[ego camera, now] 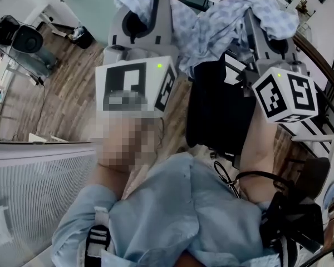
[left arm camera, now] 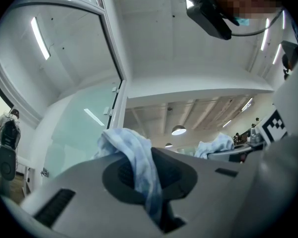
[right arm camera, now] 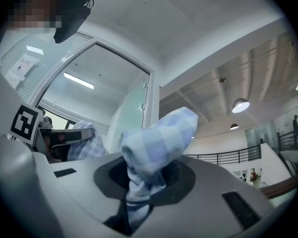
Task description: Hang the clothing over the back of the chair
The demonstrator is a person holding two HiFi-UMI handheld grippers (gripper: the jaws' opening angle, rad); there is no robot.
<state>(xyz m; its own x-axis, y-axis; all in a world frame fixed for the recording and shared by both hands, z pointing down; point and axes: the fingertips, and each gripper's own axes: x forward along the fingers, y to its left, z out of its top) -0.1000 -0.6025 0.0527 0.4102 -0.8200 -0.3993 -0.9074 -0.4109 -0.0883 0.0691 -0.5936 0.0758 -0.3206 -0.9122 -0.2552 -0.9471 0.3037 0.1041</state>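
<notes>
A light blue checked shirt (ego camera: 211, 24) hangs bunched between my two raised grippers. My left gripper (ego camera: 140, 7) is shut on one part of it; in the left gripper view the cloth (left arm camera: 139, 162) runs down into the closed jaws. My right gripper (ego camera: 265, 16) is shut on another part, and in the right gripper view a wad of the cloth (right arm camera: 156, 140) sticks up out of its jaws. The black chair back (ego camera: 220, 110) stands below the shirt, between the grippers. The fingertips are hidden by cloth.
A black round device (ego camera: 22, 38) on a stand is at the far left on the wood floor (ego camera: 72, 88). A white mesh panel (ego camera: 33, 188) lies near left. A curved railing (ego camera: 323, 65) runs on the right. Both gripper views look up at the ceiling.
</notes>
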